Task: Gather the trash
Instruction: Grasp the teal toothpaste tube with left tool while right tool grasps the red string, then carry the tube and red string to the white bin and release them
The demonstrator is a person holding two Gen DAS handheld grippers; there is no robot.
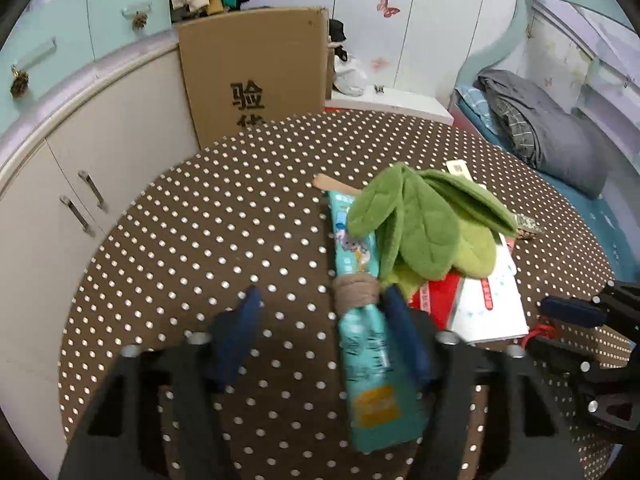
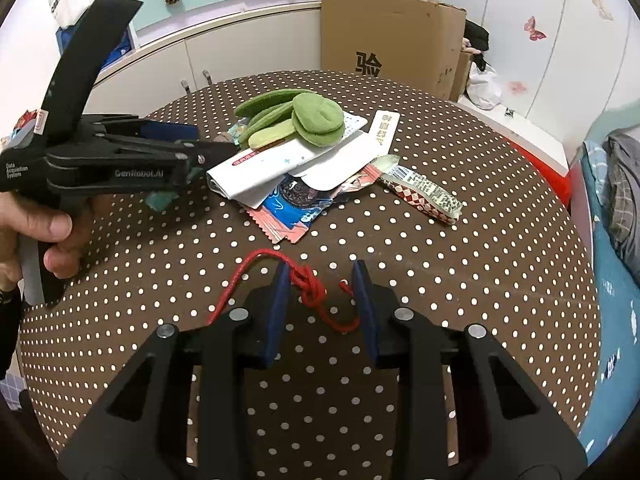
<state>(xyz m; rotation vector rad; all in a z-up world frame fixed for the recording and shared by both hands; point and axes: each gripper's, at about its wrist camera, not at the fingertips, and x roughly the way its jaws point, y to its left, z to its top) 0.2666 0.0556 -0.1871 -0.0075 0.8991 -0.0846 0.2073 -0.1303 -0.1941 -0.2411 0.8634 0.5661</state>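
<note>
On the brown dotted table (image 1: 192, 220), a long teal wrapper (image 1: 366, 364) lies between the jaws of my left gripper (image 1: 321, 294), close against the right finger (image 1: 404, 328). The left finger stands apart from it, so the gripper is open. A green plush leaf toy (image 1: 424, 224) lies on the wrapper's far end. In the right wrist view, a knotted red string (image 2: 310, 286) lies between the jaws of my right gripper (image 2: 322, 267). The knot sits next to the left pad (image 2: 280, 292), and the gap stays wide, so it is open.
A pile beyond the string holds white papers (image 2: 280, 164), a pink and blue biscuit wrapper (image 2: 292, 204) and a red checked wrapper (image 2: 424, 194). A wooden stick (image 1: 332, 182) lies behind the toy. A cardboard box (image 2: 384, 36), white cupboards (image 1: 80, 168) and a bed (image 1: 560, 140) surround the table.
</note>
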